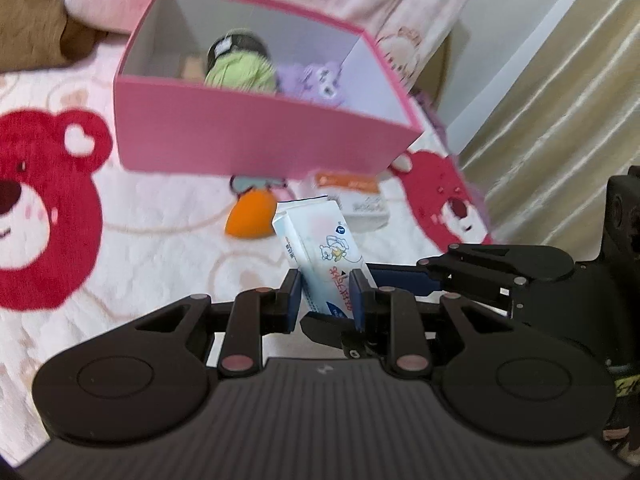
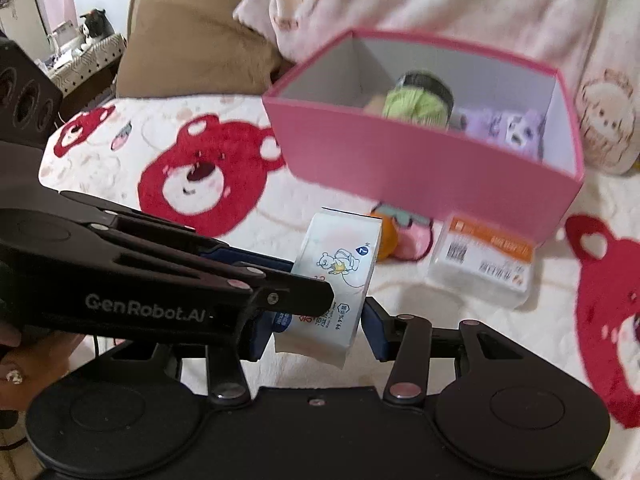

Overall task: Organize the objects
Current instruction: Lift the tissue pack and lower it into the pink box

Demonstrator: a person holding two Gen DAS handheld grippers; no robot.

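A white pack of wet wipes (image 1: 320, 252) with a bear drawing stands upright between the blue pads of my left gripper (image 1: 326, 300), which is shut on it. In the right wrist view the same pack (image 2: 336, 280) sits between my right gripper's pads (image 2: 316, 330); both pads look to touch it, while the left gripper's finger (image 2: 256, 276) crosses in from the left. A pink box (image 1: 248, 140) stands beyond, also in the right wrist view (image 2: 400, 172), holding a green yarn ball (image 1: 240, 70) and a purple plush (image 1: 320, 80).
An orange plush toy (image 1: 250, 218) and a white box with an orange label (image 2: 482, 266) lie on the bear-print blanket (image 1: 160, 248) in front of the pink box. A brown cushion (image 2: 192, 40) sits at the back left. A curtain (image 1: 560, 100) hangs on the right.
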